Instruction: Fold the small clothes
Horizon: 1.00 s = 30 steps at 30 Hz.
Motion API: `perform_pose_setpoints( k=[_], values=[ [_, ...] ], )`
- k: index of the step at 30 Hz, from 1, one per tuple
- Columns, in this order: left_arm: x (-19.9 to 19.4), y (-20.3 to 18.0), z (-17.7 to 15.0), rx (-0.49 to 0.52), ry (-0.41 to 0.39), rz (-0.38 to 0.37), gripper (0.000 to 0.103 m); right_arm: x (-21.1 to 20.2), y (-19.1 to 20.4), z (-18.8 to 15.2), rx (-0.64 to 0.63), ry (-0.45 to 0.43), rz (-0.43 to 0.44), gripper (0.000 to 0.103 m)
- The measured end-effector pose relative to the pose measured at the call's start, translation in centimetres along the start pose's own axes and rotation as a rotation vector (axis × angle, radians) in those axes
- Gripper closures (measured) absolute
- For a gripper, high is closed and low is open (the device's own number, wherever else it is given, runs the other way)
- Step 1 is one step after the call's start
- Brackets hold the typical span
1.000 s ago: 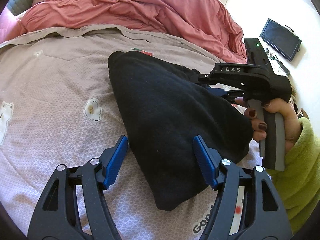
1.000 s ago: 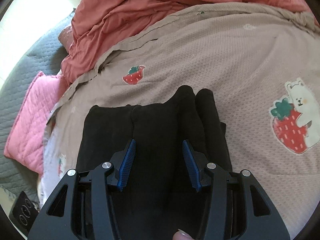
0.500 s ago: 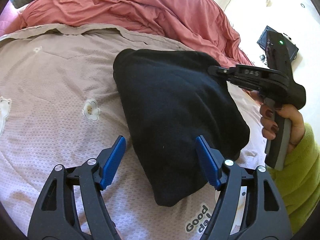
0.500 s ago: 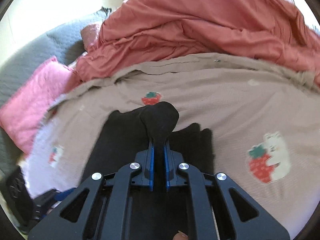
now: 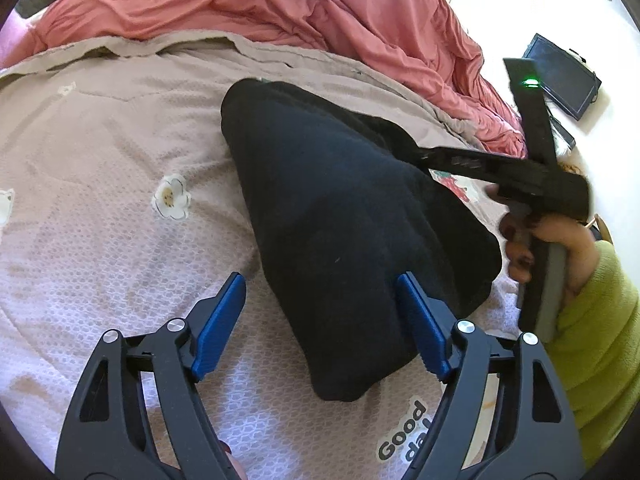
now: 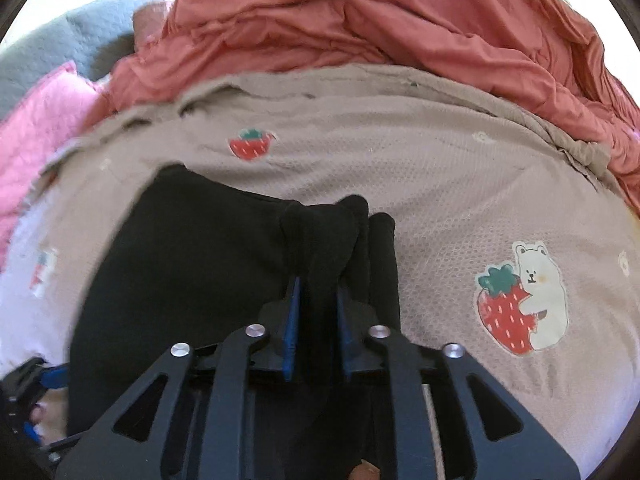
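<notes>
Bed cover: beige-pink quilted fabric spread over the near part of the bed, printed with a small white flower at left, a strawberry further off, and a bear hugging a strawberry at right. The words "Good day" are printed near its front edge.

Pink pillow: quilted, at the far left, against a grey padded surface.

Red duvet: crumpled in a heap along the far side of the bed.

Left gripper: black frame, blue pads, low at the near edge. Its jaws stand wide apart and have just been opening further. The near corner of the garment lies between them; the right pad sits against the cloth, the left pad is clear of it.

Black garment: soft, dark, partly folded, lying mid-bed on the cover. Its right-hand edge is pulled up into a ridge.

Right gripper: jaws nearly together, pinching a bunched fold of the garment between the blue pads. They have just eased apart a little, with the cloth still between them. Its handle is held by a hand in a lime-green sleeve.

Dark screen: flat on the pale floor, far right, beyond the bed.
</notes>
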State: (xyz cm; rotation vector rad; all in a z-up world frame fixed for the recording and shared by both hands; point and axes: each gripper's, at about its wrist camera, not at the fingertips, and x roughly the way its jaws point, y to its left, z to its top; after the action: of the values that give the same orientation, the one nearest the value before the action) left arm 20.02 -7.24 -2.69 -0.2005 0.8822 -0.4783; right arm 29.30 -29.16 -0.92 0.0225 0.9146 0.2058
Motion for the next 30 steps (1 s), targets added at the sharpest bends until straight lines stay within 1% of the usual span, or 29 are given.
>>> perform_pose_setpoints(
  k=[3, 6, 9, 11, 12, 13, 14, 16, 18, 19, 21, 27, 30],
  values=[
    [-0.9, 0.0, 0.3, -0.004, -0.024, -0.004, 0.033, -3.3, -0.5, -0.7, 0.021, -0.073, 0.082, 0.085],
    [-1.7, 0.4, 0.5, -0.022, -0.044, -0.012, 0.033, -6.0, -0.9, -2.0, 0.018, -0.107, 0.149, 0.083],
    [-2.1, 1.1, 0.7, -0.059, -0.049, -0.027, 0.033, -8.0, -1.1, -3.7, -0.031, -0.103, 0.218, 0.077],
    [-2.1, 1.2, 0.5, -0.078, -0.039, -0.046, 0.033, -8.8, -1.0, -4.9, -0.077, -0.085, 0.246, 0.069],
    [-1.9, 1.2, 0.4, -0.085, -0.029, -0.056, 0.033, -9.0, -0.9, -5.6, -0.117, -0.062, 0.268, 0.068],
    [-1.6, 1.0, 0.3, -0.085, -0.018, -0.058, 0.033, -9.0, -0.6, -6.2, -0.152, -0.049, 0.271, 0.067],
    [-1.4, 0.8, 0.2, -0.08, -0.011, -0.057, 0.033, -8.9, -0.3, -6.7, -0.195, -0.037, 0.259, 0.067],
    [-0.8, 0.1, -0.1, -0.058, 0.01, -0.044, 0.033, -8.5, 0.4, -7.5, -0.241, -0.008, 0.262, 0.067],
    [-0.1, -0.4, -0.6, -0.038, 0.035, -0.021, 0.033, -8.1, 0.7, -7.7, -0.256, -0.002, 0.272, 0.061],
    [0.4, -0.6, -0.9, -0.031, 0.046, -0.009, 0.033, -7.8, 0.9, -7.7, -0.266, -0.004, 0.285, 0.055],
    [0.9, -0.5, -1.2, -0.036, 0.062, -0.004, 0.033, -7.3, 1.3, -7.6, -0.282, 0.002, 0.295, 0.051],
    [0.9, 0.1, -1.0, -0.057, 0.06, -0.014, 0.033, -5.8, 2.1, -8.1, -0.361, 0.026, 0.307, 0.05],
    [0.5, 0.2, -1.0, -0.057, 0.058, -0.015, 0.033, -6.2, 2.4, -8.5, -0.39, 0.039, 0.351, 0.05]
  ],
)
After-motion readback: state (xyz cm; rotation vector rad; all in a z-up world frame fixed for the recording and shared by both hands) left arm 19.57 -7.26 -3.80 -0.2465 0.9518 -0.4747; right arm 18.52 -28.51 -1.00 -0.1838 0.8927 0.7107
